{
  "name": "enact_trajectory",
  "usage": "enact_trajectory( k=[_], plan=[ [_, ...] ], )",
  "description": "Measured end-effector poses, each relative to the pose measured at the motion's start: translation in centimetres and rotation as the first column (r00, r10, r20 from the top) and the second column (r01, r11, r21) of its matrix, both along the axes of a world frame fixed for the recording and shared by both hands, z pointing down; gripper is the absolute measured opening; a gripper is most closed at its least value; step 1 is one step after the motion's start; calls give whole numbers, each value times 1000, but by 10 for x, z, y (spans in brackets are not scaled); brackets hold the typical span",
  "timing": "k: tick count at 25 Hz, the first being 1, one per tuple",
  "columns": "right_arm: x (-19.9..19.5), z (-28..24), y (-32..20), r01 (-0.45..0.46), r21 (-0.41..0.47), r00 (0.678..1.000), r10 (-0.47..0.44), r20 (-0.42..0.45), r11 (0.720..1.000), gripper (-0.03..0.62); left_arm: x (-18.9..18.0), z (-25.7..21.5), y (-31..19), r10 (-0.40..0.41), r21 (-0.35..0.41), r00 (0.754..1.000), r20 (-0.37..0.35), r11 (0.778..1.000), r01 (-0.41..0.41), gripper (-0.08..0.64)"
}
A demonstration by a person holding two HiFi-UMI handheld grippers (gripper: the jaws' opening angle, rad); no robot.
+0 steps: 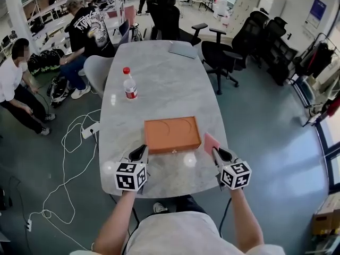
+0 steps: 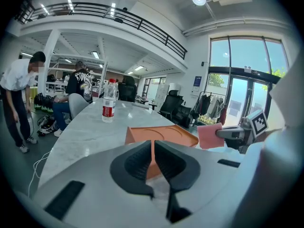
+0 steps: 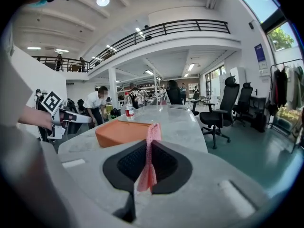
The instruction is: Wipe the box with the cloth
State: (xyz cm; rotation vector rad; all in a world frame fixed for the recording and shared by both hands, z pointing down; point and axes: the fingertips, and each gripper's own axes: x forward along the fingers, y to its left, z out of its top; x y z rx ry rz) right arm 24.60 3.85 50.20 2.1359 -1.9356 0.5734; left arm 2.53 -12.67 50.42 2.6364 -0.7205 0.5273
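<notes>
The right hand-held gripper (image 1: 216, 152) pinches the pink cloth (image 1: 211, 142) beside the orange box (image 1: 172, 134) on the counter (image 1: 159, 78) (the left hand-held gripper (image 1: 142, 154) has its jaws pressed together, empty).

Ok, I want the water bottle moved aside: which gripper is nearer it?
Left. The left gripper is at the near-left corner of the box, on the same side as the bottle; the right gripper, holding the cloth, is beyond the box's right edge, farther off.
</notes>
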Motion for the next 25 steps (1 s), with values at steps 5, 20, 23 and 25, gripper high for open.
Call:
enact_trajectory(
  k=[5,20,23,25],
  plan=[
    [14,-31,-24,74,12,995,-73,-73,997,15,2,-6,-7,-16,9,1000,-2,1000,16,26],
    [41,-85,-157,438,-27,868,-431,-248,898,15,-7,-6,-52,-187,24,982,25,982,186,26],
    [33,-86,-186,530,-51,810,-523,-264,847,15,-10,-4,-60,-227,26,973,33,974,226,26],
    [26,-85,-202,586,-68,769,-580,-268,808,15,-13,-4,-64,-252,28,967,39,968,251,26]
  ],
)
